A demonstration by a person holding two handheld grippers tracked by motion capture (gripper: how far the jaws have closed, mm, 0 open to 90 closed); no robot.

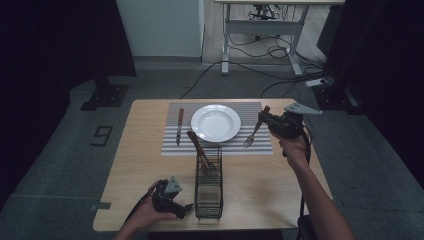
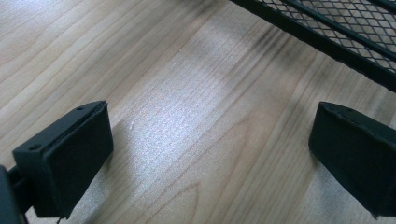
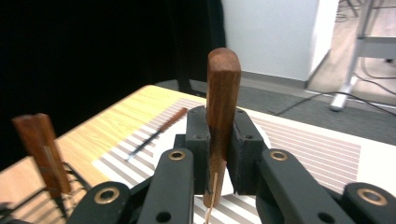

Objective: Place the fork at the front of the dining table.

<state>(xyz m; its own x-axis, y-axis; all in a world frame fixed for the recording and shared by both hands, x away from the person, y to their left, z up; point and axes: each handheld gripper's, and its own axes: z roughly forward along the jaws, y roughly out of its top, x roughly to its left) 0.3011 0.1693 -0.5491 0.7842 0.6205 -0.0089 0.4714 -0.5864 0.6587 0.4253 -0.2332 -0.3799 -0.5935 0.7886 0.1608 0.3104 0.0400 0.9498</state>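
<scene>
My right gripper (image 1: 263, 120) is shut on the wooden handle of a fork (image 1: 252, 133), whose tines hang down over the striped placemat (image 1: 250, 112) to the right of the white plate (image 1: 215, 122). In the right gripper view the fork's handle (image 3: 223, 88) stands upright, clamped by the right gripper (image 3: 219, 154). A knife (image 1: 179, 125) lies on the mat left of the plate. A wooden-handled utensil (image 1: 198, 148) leans in the black wire basket (image 1: 209, 192). My left gripper (image 1: 186, 209) rests low at the table's near edge beside the basket, open and empty (image 2: 210, 154).
The wooden table (image 1: 145, 150) has bare room on its left and right sides. The basket's mesh wall (image 2: 336, 23) runs close to the left gripper. Behind the table stand a desk frame (image 1: 260, 30) and cables on the floor.
</scene>
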